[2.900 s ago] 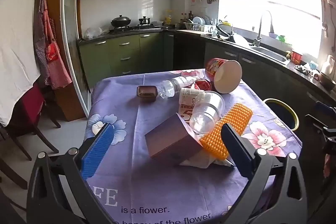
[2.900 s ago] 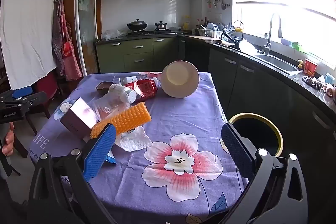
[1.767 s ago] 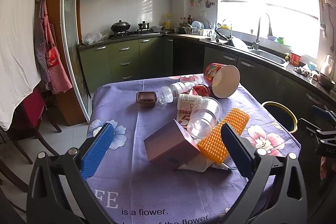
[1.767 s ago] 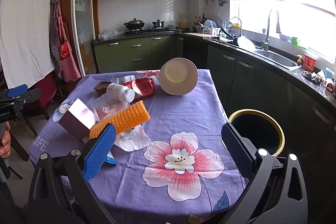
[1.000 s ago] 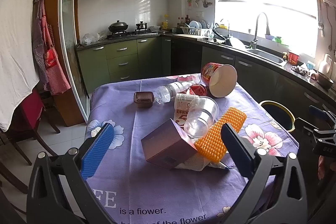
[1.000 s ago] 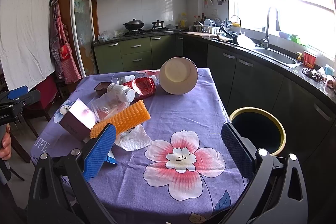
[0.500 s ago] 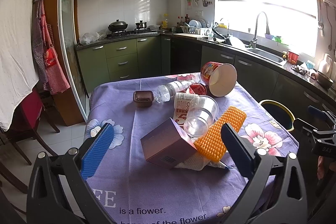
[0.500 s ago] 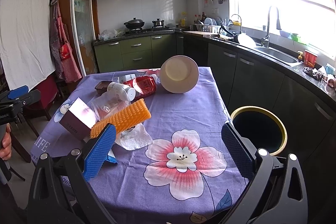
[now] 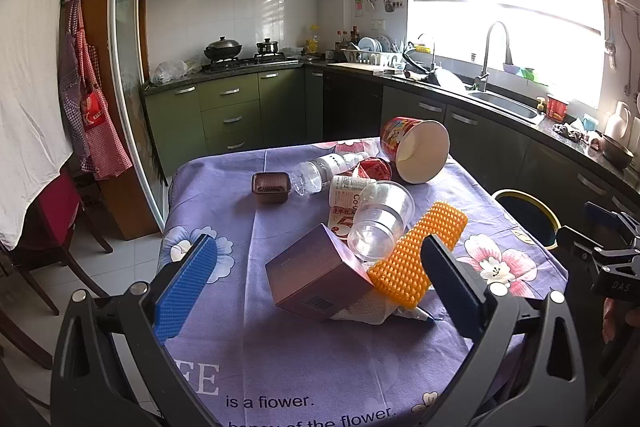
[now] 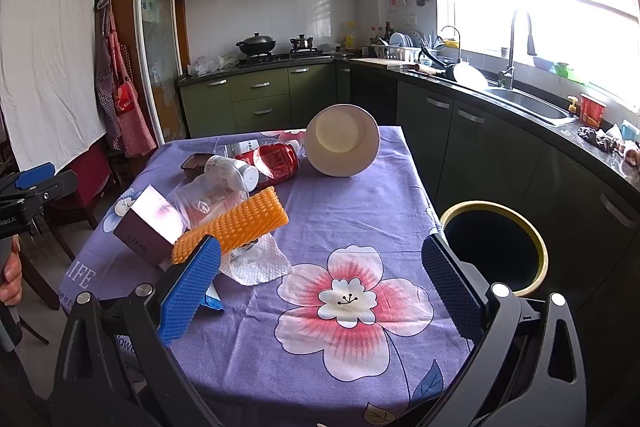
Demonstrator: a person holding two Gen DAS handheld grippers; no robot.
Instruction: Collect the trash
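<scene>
Trash lies piled on a table with a purple flowered cloth [image 9: 224, 195]: a mauve box [image 9: 320, 275], an orange knobbed sleeve [image 9: 420, 255], a clear plastic cup [image 9: 382, 223], a white bottle [image 9: 348, 187], a clear water bottle [image 9: 320, 171], a red packet [image 10: 276, 159], a big paper bowl on its side [image 9: 420, 151], a brown tray [image 9: 271, 187] and a white tissue [image 10: 260, 263]. My left gripper [image 9: 320, 287] is open and empty, short of the box. My right gripper [image 10: 320, 283] is open and empty over the cloth. A yellow-rimmed bin [image 10: 496, 247] stands right of the table.
Dark green cabinets and a counter with a sink [image 10: 524, 107] run along the back and right. A red chair [image 9: 56, 211] stands left of the table. An apron [image 9: 92, 115] hangs on the left wall. A blue wrapper [image 10: 210, 297] lies near the right gripper's left finger.
Both grippers have drifted slightly, staying open and empty. The trash on the table has not moved.
</scene>
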